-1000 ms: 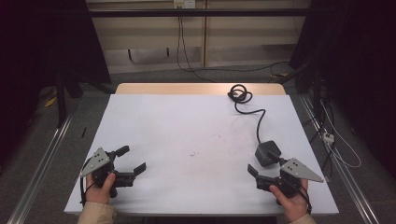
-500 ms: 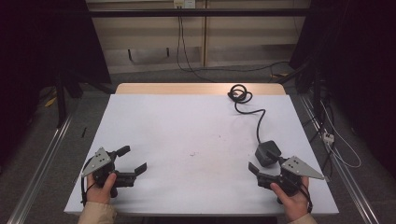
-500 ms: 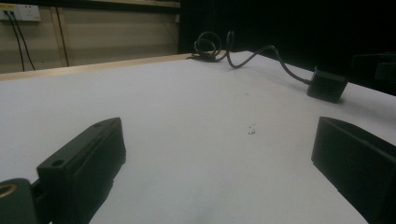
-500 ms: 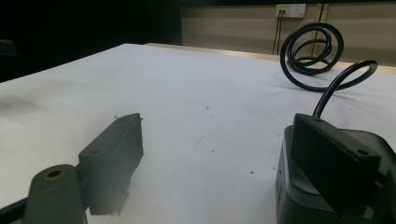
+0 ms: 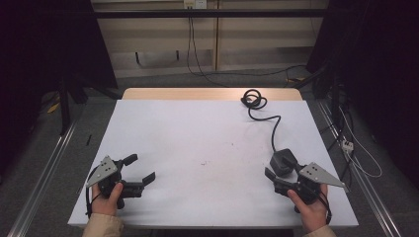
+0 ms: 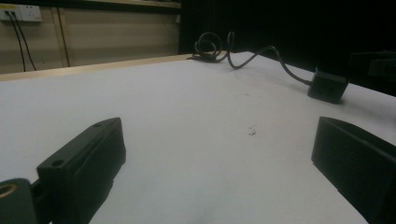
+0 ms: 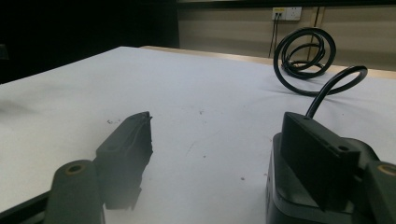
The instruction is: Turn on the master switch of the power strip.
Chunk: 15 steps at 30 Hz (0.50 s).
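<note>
A black power adapter (image 5: 282,160) lies at the front right of the white table (image 5: 197,128). Its cable (image 5: 272,129) runs back to a coil (image 5: 253,98) near the far edge. My right gripper (image 5: 280,173) rests on the table right at the adapter. In the right gripper view its right jaw lies against the adapter (image 7: 289,200), and bare table shows between the jaws, around the gripper's middle (image 7: 219,126). Its jaws have just been closing with nothing between them. At the front left my left gripper (image 5: 140,168) stands open and empty, facing the adapter (image 6: 328,86) across the table.
A wooden strip (image 5: 212,94) edges the table's far side. Behind it is a wall with sockets (image 5: 192,4) and hanging cables. Metal rails (image 5: 39,173) run on the floor at both sides, and loose wires (image 5: 356,153) lie at the right.
The right gripper's jaws have drawn a little closer together beside the adapter. Both hands have stayed where they were, and the left gripper looks the same.
</note>
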Each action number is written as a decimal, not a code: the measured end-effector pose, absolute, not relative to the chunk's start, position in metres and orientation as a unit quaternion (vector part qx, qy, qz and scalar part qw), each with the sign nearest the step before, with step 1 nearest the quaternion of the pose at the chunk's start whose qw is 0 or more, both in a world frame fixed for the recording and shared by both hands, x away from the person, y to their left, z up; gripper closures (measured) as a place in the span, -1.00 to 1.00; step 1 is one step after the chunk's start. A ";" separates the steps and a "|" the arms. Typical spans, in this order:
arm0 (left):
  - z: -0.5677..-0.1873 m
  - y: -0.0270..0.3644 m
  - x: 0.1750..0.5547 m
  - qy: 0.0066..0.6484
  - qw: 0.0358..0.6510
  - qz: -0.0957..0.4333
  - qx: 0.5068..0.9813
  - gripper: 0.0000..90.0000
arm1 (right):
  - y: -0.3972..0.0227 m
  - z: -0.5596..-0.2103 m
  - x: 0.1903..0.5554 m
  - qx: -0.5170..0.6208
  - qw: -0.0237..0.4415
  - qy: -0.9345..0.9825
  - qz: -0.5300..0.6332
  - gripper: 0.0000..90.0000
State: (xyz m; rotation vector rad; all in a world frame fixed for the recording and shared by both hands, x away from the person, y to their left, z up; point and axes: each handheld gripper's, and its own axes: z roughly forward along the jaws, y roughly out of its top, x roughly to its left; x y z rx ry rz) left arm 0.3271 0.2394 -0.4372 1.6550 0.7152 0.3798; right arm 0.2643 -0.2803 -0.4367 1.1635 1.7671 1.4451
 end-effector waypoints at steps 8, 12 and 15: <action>-0.437 0.238 0.327 0.306 0.602 0.165 0.718 -0.95 | -0.282 -0.435 0.268 0.433 0.287 0.663 0.539 -0.27; -0.437 0.238 0.327 0.307 0.603 0.163 0.717 -0.95 | -0.284 -0.434 0.270 0.434 0.288 0.663 0.538 -0.23; -0.438 0.238 0.327 0.308 0.603 0.163 0.718 -0.95 | -0.285 -0.434 0.271 0.434 0.290 0.664 0.536 -0.17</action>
